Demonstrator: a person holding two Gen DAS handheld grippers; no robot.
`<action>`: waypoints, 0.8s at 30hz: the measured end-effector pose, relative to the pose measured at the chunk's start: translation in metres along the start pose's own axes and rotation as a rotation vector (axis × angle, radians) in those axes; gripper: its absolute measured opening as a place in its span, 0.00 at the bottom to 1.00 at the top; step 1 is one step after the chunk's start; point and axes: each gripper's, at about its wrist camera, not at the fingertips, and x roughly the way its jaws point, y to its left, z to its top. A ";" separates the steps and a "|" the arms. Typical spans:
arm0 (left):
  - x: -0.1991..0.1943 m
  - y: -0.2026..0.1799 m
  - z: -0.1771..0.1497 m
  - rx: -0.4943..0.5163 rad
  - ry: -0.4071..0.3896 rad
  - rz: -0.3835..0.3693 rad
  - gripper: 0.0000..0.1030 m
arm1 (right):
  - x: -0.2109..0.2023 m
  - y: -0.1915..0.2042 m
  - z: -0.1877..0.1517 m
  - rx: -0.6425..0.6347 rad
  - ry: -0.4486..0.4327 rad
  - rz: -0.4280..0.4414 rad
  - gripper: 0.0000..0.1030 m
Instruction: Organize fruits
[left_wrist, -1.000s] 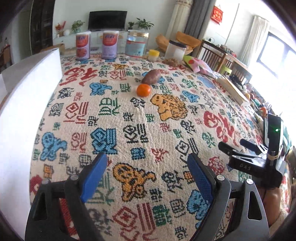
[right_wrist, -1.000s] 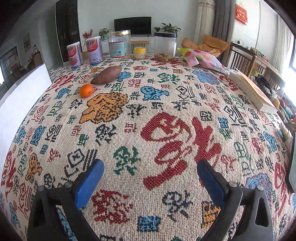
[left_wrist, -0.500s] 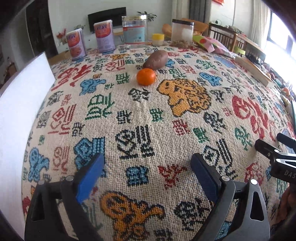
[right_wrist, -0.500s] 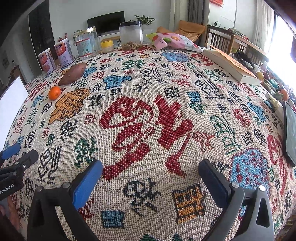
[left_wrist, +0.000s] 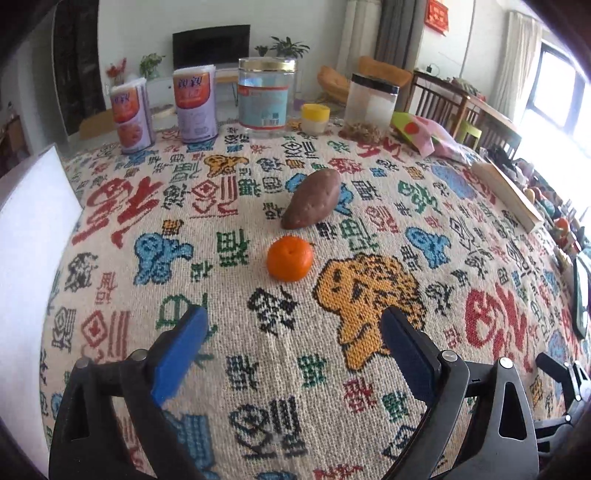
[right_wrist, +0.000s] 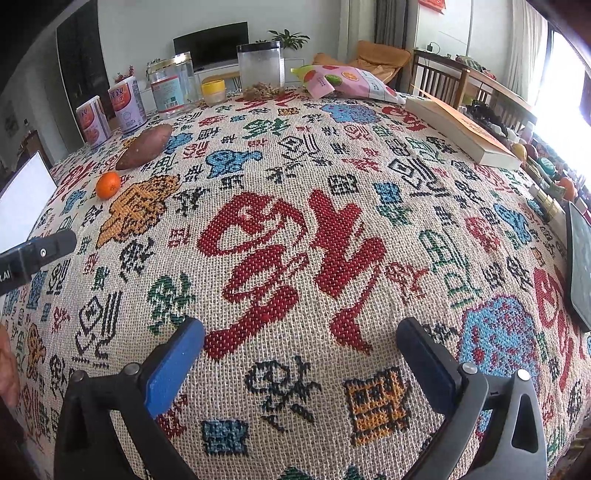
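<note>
While the orange (left_wrist: 290, 258) sits out in the open on the patterned cloth (left_wrist: 258, 369), straight ahead of the left tool (left_wrist: 291, 345), nothing is touching it. Just behind it lies the sweet potato (left_wrist: 312, 199), tilted on its long side, a small gap between the two. Left tool's blue pads (left_wrist: 177, 354) are spread wide with only cloth between them, well short of the fruit.

Over in the right wrist view, the orange (right_wrist: 108, 185) and sweet potato (right_wrist: 145, 146) are far off to the left, and the right tool (right_wrist: 301, 349) hangs over bare cloth near the big red character, fingers also spread wide, gripping nothing. One tip of the left tool (right_wrist: 37, 254) pokes in at that view's left edge.

At the far end of the bench: two purple cans (left_wrist: 194, 107), a clear jar with a gold lid (left_wrist: 266, 96), a small yellow-capped pot (left_wrist: 315, 118), a black-lidded container (left_wrist: 373, 101), a snack bag (right_wrist: 347, 83). A white board (left_wrist: 29, 258) runs along the left side, a book (right_wrist: 461, 127) on the right.
</note>
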 end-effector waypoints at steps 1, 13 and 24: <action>0.010 0.001 0.007 0.000 0.013 -0.002 0.93 | 0.000 0.000 0.000 0.000 0.000 0.000 1.00; 0.029 0.008 0.011 0.030 -0.019 0.057 0.31 | 0.001 0.000 0.000 0.000 0.000 0.001 1.00; -0.054 0.039 -0.059 0.037 -0.020 0.077 0.30 | 0.001 0.000 0.001 0.000 0.000 0.001 1.00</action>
